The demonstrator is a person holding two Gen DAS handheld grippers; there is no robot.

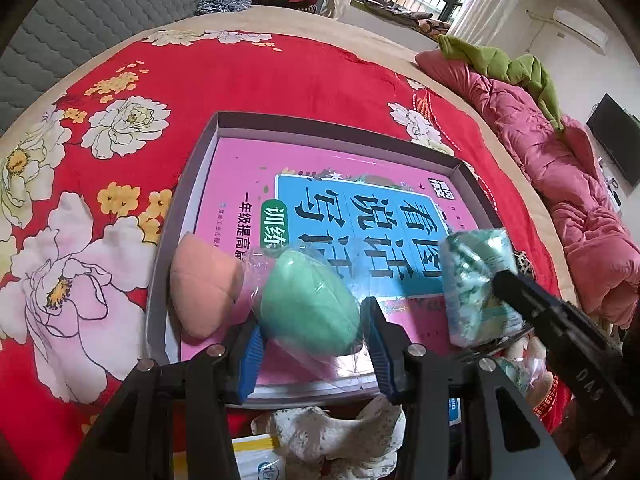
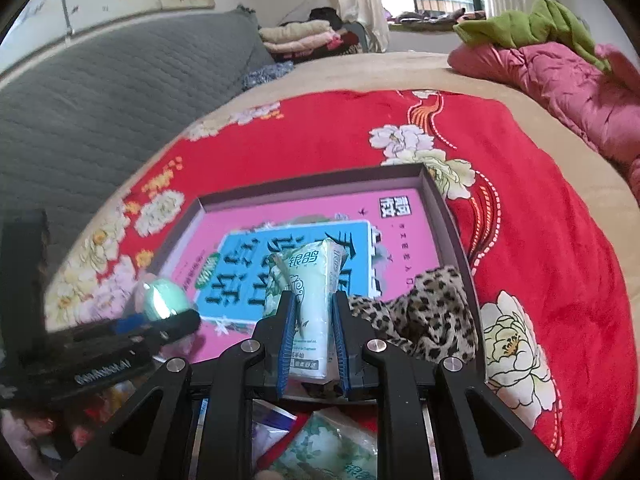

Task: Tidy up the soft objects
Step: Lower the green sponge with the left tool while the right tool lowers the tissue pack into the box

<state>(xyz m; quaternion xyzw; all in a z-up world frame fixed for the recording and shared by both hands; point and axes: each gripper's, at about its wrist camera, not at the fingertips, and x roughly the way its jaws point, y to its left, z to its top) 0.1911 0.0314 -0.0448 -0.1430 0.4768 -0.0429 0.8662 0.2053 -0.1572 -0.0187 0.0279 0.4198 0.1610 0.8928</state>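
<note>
Left gripper point(image 1: 312, 344): pads pinch a green sponge point(image 1: 308, 304) in clear wrap, over the tray's near edge.
Right gripper point(image 2: 312, 344): blue pads pressed against a tissue pack point(image 2: 310, 304), held upright above the tray's near edge.
Risk, sponge: I judge the slick wrap could let it slide out of the pads, or it could roll once released.
Risk, pack: it may topple if let go upright; the two grippers are close and could bump.
Tray point(image 1: 200, 160): shallow grey box lid on the red floral bedspread point(image 1: 280, 80), a pink workbook point(image 1: 248, 184) flat inside.
Tray contents: pink sponge point(image 1: 204, 288) at the near left corner; leopard-print cloth point(image 2: 424, 316) at the near right corner.
</note>
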